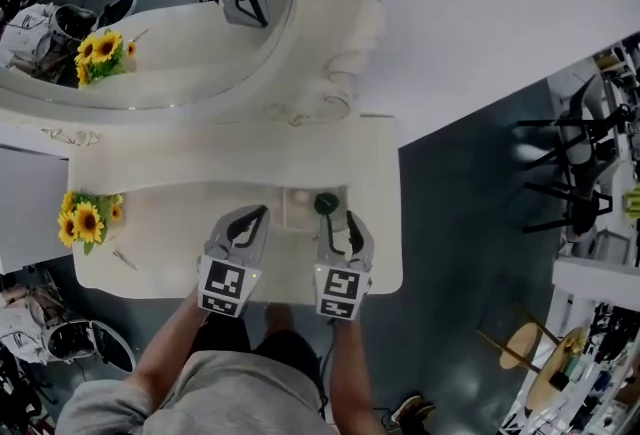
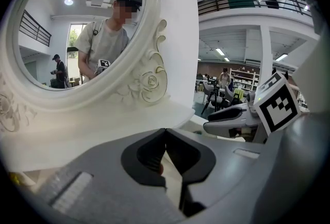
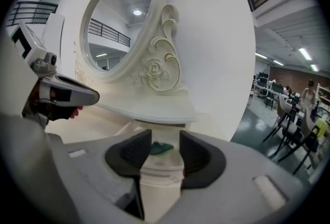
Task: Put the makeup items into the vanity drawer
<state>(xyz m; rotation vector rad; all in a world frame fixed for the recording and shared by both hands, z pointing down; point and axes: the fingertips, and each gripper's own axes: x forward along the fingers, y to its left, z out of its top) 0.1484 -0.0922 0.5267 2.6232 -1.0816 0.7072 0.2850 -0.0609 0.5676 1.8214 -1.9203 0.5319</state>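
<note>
White vanity (image 1: 170,223) spans the ground under and ahead of both sets of jaws. Its oval mirror (image 1: 170,53) in a carved frame rises beyond the jaw tips, ahead and to the left of the right jaws. Left gripper (image 1: 250,221) and right gripper (image 1: 340,223) sit side by side over the near edge of the top, both pointing toward the mirror. Left jaws are clenched: in the left gripper view the dark pads (image 2: 178,153) meet at their tips with nothing between them, only pale vanity surface showing through the slit lower down. Right jaws stand parted around a white container (image 3: 160,176), which fills the whole gap, and both pads (image 3: 198,156) bear on its sides. It runs lengthwise along the jaws from the camera end out toward the tips. Its green cap (image 3: 157,148) lies at the far end, at the tips and a little to the left-hand pad's side in the head view. An open drawer (image 1: 297,213) with a pale inside sits directly ahead of the gap between the two grippers, just left of the right jaw tips; the green cap shows over its right end. Sunflowers (image 1: 88,220) stand well off to the left of the left jaws.
</note>
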